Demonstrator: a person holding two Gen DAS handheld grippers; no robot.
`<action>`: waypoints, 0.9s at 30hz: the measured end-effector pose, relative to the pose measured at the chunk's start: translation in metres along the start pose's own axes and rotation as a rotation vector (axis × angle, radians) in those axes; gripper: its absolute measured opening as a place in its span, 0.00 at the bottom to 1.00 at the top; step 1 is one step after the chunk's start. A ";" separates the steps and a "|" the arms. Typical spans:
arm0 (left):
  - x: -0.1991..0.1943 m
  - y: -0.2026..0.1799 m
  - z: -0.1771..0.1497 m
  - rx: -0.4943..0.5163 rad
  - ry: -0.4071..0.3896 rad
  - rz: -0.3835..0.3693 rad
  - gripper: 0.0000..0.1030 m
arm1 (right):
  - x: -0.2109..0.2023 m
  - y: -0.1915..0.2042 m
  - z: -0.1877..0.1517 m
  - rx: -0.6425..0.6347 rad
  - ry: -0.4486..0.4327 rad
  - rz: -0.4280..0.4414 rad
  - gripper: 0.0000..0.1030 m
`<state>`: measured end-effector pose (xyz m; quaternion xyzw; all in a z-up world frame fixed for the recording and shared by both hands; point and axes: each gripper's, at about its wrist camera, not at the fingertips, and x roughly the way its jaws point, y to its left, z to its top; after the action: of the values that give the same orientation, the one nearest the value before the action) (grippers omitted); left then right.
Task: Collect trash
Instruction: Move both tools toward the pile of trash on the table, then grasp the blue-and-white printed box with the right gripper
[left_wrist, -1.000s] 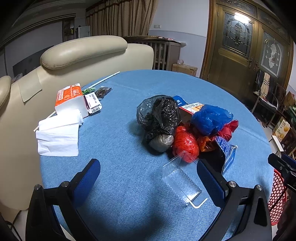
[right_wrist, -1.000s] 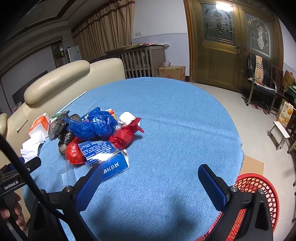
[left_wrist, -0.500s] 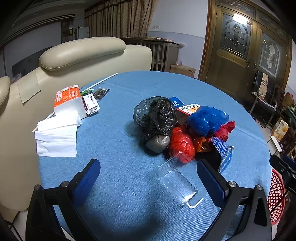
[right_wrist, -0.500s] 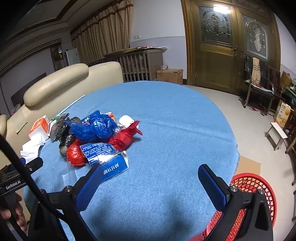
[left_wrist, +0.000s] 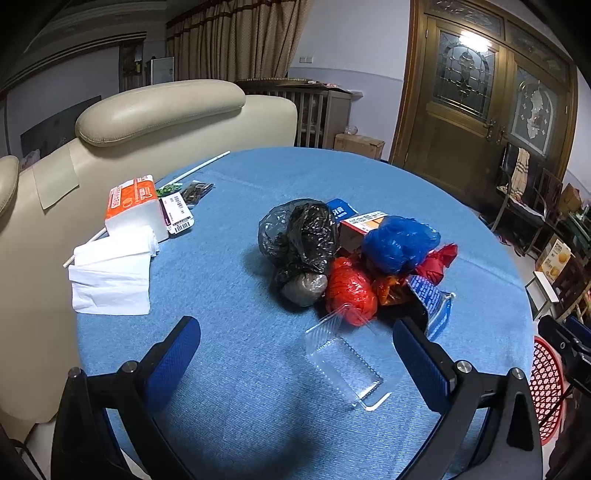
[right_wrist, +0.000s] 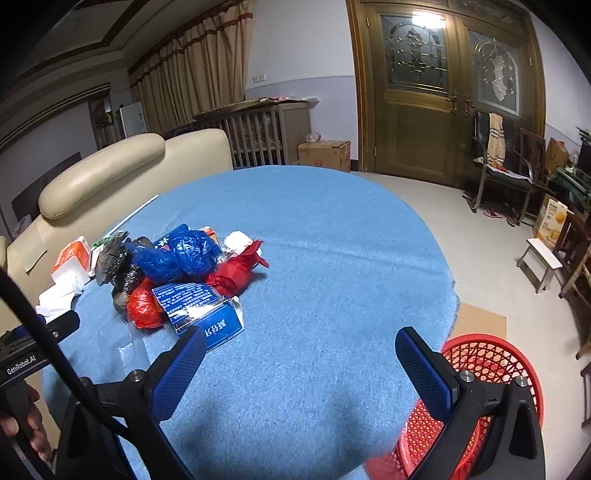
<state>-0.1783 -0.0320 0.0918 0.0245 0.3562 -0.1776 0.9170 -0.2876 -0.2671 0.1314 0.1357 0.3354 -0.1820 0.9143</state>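
Note:
A pile of trash lies on the round blue table (left_wrist: 229, 343): a black plastic bag (left_wrist: 301, 236), a blue bag (left_wrist: 397, 242), a red bag (left_wrist: 351, 290), a torn blue carton (right_wrist: 203, 308) and a clear plastic tray (left_wrist: 341, 360). My left gripper (left_wrist: 295, 354) hangs open just short of the clear tray, holding nothing. Over the table's near edge my right gripper (right_wrist: 301, 363) is open and empty, with the blue carton by its left finger. A red mesh basket (right_wrist: 476, 373) stands on the floor at the right, below the table edge.
White tissues (left_wrist: 110, 273) and an orange tissue pack (left_wrist: 131, 205) lie at the table's left edge by a cream sofa (left_wrist: 155, 110). A white stick (left_wrist: 195, 170) and small packets (left_wrist: 197, 190) are nearby. Chairs (right_wrist: 495, 166), a stool (right_wrist: 541, 260) and a wooden door (right_wrist: 424, 92) stand beyond.
Both views have drawn back and risen slightly, so the trash pile sits a little farther from the fingers. Both grippers stay open; nothing on the table has moved.

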 end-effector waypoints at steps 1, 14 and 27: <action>-0.001 -0.001 0.000 0.001 0.000 -0.003 1.00 | -0.001 0.000 -0.001 0.000 0.001 -0.003 1.00; -0.008 0.004 -0.021 0.010 0.026 0.004 1.00 | 0.053 0.048 0.004 -0.187 0.165 0.180 1.00; 0.000 0.002 -0.035 0.029 0.092 -0.026 1.00 | 0.142 0.088 0.016 -0.265 0.267 0.263 0.81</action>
<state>-0.1998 -0.0243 0.0653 0.0415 0.3958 -0.1934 0.8968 -0.1408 -0.2283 0.0600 0.0796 0.4537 0.0041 0.8876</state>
